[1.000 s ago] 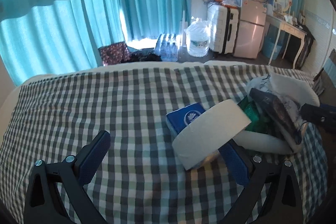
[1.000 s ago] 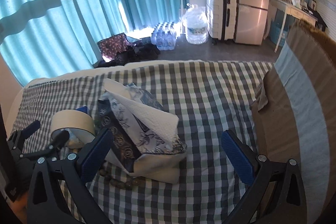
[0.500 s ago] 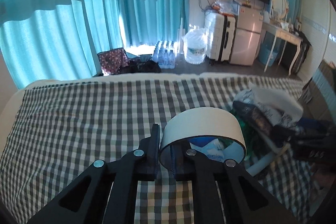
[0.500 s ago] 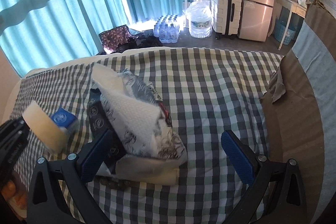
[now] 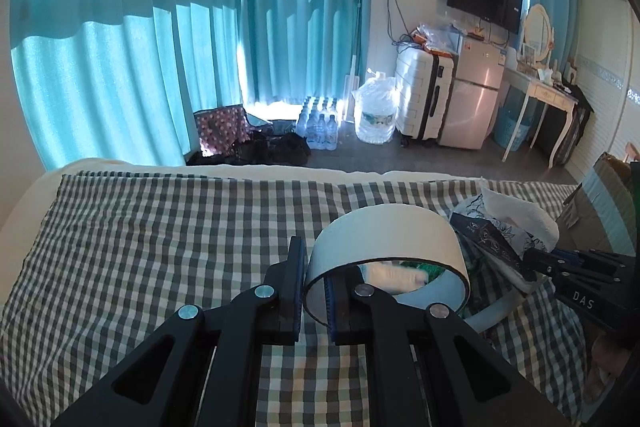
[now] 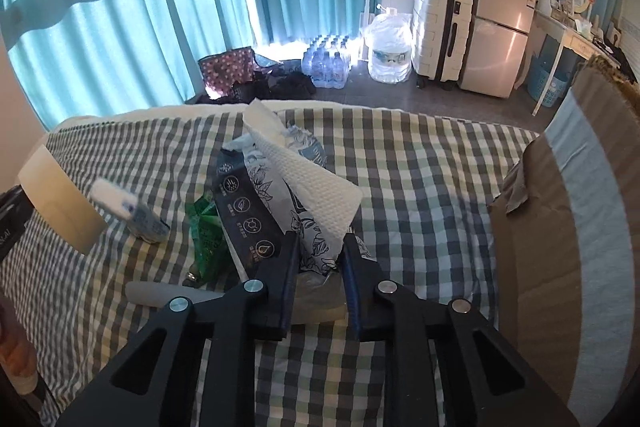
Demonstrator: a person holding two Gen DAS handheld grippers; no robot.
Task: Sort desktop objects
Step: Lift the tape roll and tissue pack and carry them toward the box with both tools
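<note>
My left gripper [image 5: 315, 279] is shut on the wall of a wide beige tape roll [image 5: 384, 239] and holds it above the checked tablecloth [image 5: 160, 239]. The roll also shows at the left edge of the right wrist view [image 6: 60, 203]. My right gripper [image 6: 320, 259] is shut on a dark floral tissue pack [image 6: 256, 211] with a white tissue [image 6: 304, 171] sticking out of it. A small blue-and-white pack [image 6: 128, 209] and a green packet [image 6: 208, 231] lie beside the tissue pack. A pale grey flat thing [image 6: 160, 293] lies under the pile.
A brown cardboard box [image 6: 568, 227] with pale tape stands at the table's right. Beyond the far edge are curtains, water bottles [image 5: 320, 123], a water jug, a white suitcase [image 5: 424, 95] and a small fridge.
My left gripper closed on the tape roll and lifted it off the small blue pack. My right gripper moved in and closed on the tissue pack.
</note>
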